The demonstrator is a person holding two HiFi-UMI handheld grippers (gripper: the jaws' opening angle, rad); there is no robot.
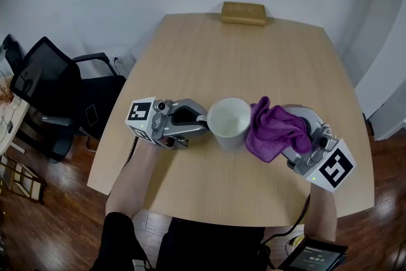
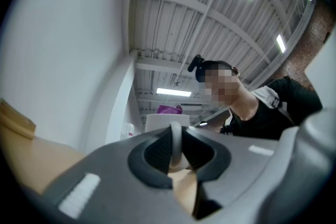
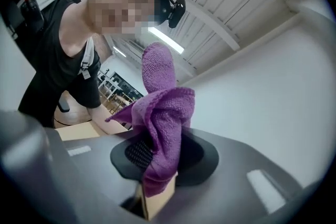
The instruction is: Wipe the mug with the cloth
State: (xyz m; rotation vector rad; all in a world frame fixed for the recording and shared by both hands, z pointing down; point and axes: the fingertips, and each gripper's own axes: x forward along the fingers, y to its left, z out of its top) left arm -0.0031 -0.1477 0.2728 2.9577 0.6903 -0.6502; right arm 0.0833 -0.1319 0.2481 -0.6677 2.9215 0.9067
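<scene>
A white mug (image 1: 229, 124) is held above the wooden table (image 1: 209, 60), its mouth tipped toward me. My left gripper (image 1: 200, 118) comes in from the left and is shut on the mug's handle. In the left gripper view the white handle (image 2: 176, 140) stands pinched between the dark pads, with the mug's body (image 2: 164, 122) beyond. A purple cloth (image 1: 274, 125) hangs bunched against the mug's right side. My right gripper (image 1: 304, 130) is shut on that cloth (image 3: 163, 118), which rises out of the pads (image 3: 137, 153) and hides most of them.
A tan wooden block (image 1: 243, 13) lies at the table's far edge. A black office chair (image 1: 57, 92) stands to the left of the table on the wood floor. A small screen (image 1: 314, 256) shows at the bottom right, beside the person's legs.
</scene>
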